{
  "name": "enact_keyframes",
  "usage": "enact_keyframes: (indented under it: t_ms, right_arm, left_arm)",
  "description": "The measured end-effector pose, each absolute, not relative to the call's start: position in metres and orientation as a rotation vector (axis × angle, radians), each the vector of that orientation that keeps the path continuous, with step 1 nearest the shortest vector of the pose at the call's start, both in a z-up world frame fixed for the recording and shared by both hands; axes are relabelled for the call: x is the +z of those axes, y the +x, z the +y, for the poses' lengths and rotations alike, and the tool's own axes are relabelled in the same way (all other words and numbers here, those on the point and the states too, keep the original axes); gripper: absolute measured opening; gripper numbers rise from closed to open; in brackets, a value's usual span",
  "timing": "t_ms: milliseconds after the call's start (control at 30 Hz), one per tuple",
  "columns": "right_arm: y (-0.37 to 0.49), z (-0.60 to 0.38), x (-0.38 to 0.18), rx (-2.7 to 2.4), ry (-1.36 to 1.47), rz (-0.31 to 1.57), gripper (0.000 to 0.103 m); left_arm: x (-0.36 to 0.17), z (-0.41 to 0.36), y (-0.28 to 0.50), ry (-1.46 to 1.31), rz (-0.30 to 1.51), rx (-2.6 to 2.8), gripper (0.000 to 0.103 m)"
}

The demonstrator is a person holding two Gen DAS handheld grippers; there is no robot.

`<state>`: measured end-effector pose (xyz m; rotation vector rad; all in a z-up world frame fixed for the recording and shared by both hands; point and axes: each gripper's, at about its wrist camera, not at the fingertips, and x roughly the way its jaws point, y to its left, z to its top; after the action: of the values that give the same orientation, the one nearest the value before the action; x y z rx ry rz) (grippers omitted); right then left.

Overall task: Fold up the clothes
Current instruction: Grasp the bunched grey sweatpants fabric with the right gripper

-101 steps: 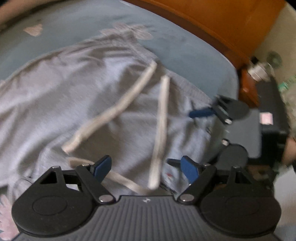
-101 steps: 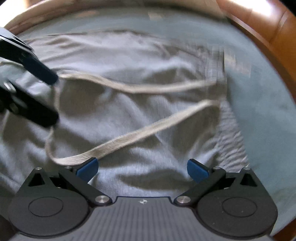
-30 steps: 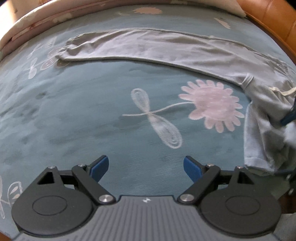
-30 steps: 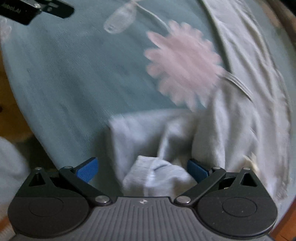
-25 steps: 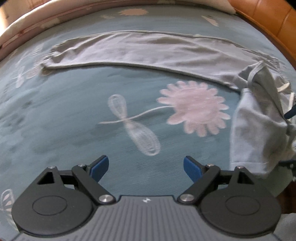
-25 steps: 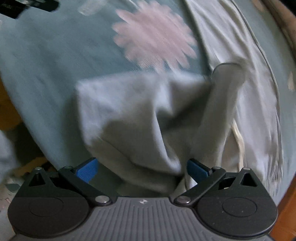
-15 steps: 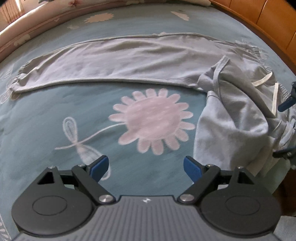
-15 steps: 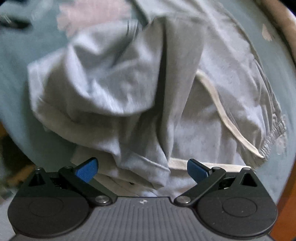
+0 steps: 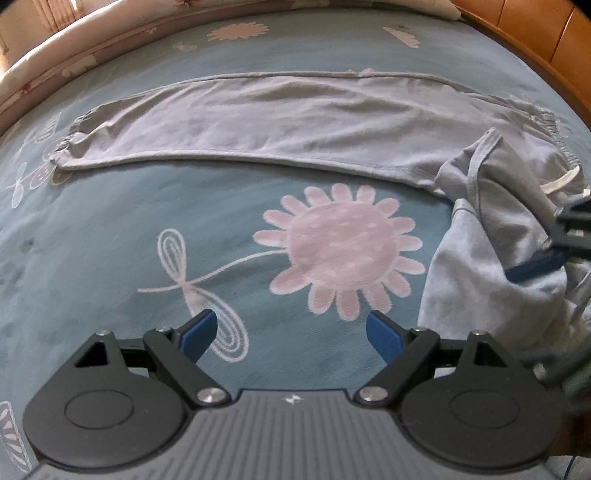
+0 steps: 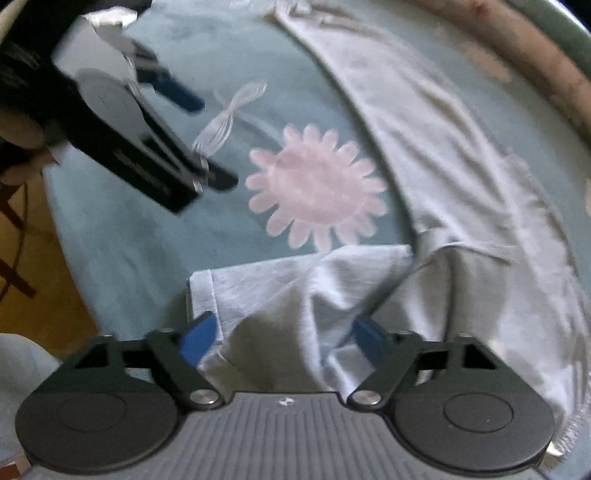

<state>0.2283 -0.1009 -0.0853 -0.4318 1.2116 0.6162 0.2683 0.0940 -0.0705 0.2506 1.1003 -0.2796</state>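
Grey trousers on bedspread, bunched leg between closing right gripper jaws, left gripper jaws open, empty

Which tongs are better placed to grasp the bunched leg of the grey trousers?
Right. The right tongs are closing with the bunched leg of the grey trousers between their pads, while the left tongs are open over bare bedspread, beside the pink flower.

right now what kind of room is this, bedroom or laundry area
Most likely a bedroom. The grey pants lie spread on a teal bedspread printed with pink flowers, and an orange-brown wooden bed frame curves along its far edge.
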Motion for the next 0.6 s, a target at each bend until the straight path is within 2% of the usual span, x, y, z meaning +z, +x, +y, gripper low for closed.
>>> enact_keyframes:
  t_ms: [100, 133, 167, 267, 600]
  right_arm:
    - [0.232, -0.104, -0.095, 0.589, -0.437, 1.258, 0.046]
    - [0.228, -0.108, -0.095, 0.582, -0.435, 1.258, 0.028]
    - [0.225, -0.113, -0.094, 0.573, -0.427, 1.254, 0.018]
    - [0.222, -0.129, -0.090, 0.554, -0.399, 1.269, 0.012]
    - [0.214, -0.191, -0.089, 0.377, -0.422, 1.316, 0.011]
  left_arm:
    - [-0.073, 0.096, 0.263, 0.252, 1.109, -0.278, 0.087]
    - [-0.074, 0.096, 0.262, 0.249, 1.113, -0.279, 0.088]
    - [-0.075, 0.096, 0.261, 0.246, 1.118, -0.282, 0.088]
    - [-0.077, 0.092, 0.256, 0.237, 1.127, -0.294, 0.087]
    - [-0.071, 0.065, 0.242, 0.255, 1.118, -0.465, 0.087]
